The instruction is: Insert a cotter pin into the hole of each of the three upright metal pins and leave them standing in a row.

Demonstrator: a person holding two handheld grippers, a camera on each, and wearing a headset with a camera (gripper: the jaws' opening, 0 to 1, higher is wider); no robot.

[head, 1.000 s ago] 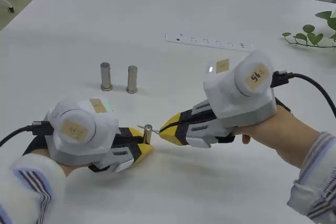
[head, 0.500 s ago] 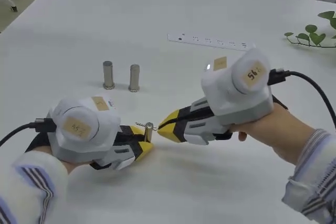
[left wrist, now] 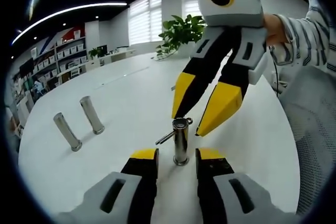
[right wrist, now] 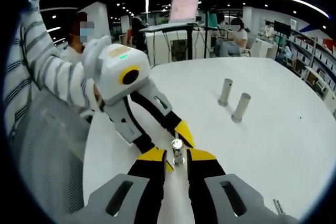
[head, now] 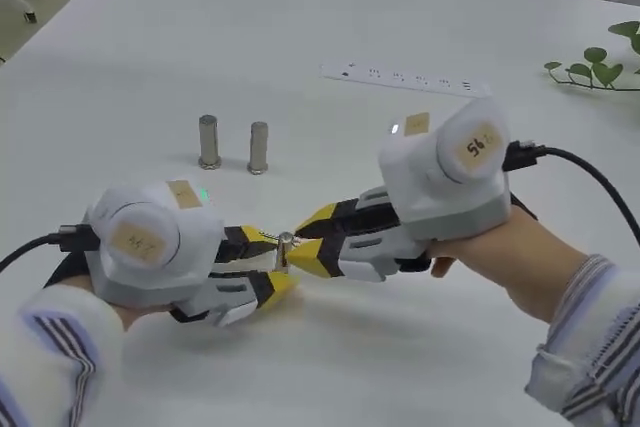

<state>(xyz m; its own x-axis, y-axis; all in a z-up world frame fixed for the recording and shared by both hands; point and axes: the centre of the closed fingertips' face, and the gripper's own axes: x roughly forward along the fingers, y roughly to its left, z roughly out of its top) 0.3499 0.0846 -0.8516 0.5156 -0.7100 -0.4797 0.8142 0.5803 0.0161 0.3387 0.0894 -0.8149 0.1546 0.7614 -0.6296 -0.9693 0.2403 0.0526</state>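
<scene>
Fencing in the near metal pin [left wrist: 181,145] around its cotter pin [left wrist: 165,138].

Standing upright on the table [head: 430,347] between the left tongs [left wrist: 177,156], spread to either side of its base with a sliver of gap, probably to catch any tipping rather than to clamp. Met from the opposite side by the right tongs [right wrist: 177,156], also parted, with tips flanking the head, seemingly just off the cotter pin's loop. Going by the left gripper view, threaded through the hole already, with one leg poking out sideways. Set well back, side by side and upright: a far-left pin [head: 208,140] and a second pin [head: 258,146], too small to judge as fitted or not. Likely left to do: moving the near one into line with them.
</scene>
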